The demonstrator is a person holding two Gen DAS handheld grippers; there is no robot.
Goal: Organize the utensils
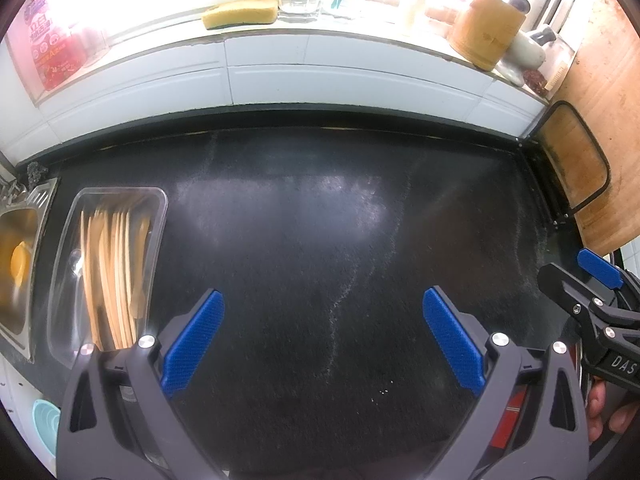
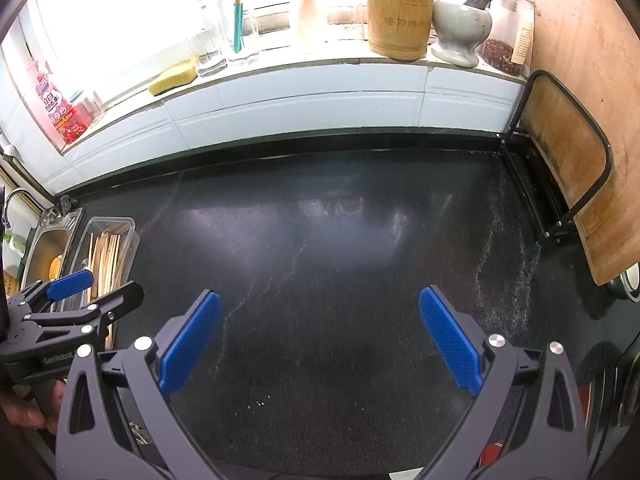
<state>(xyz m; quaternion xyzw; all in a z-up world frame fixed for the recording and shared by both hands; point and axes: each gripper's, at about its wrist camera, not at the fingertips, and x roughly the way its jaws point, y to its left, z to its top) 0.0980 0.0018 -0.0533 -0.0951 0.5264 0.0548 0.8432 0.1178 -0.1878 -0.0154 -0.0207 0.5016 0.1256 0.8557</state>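
The dark countertop (image 1: 320, 240) carries no loose utensils, the wooden utensils (image 1: 114, 276) lie in the clear tray (image 1: 68, 240) beside the sink (image 1: 16, 216), and the left gripper (image 1: 322, 344) and right gripper (image 2: 320, 344) both stand wide and empty, so the task appears essentially complete.

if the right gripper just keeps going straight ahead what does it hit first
Probably nothing soon: the open right gripper points over bare black counter. Beyond that it would likely meet the white tiled wall under the sill, though depth is unclear.

home kitchen: sink (image 1: 16, 272), black counter (image 1: 320, 240), sponge (image 1: 240, 14).
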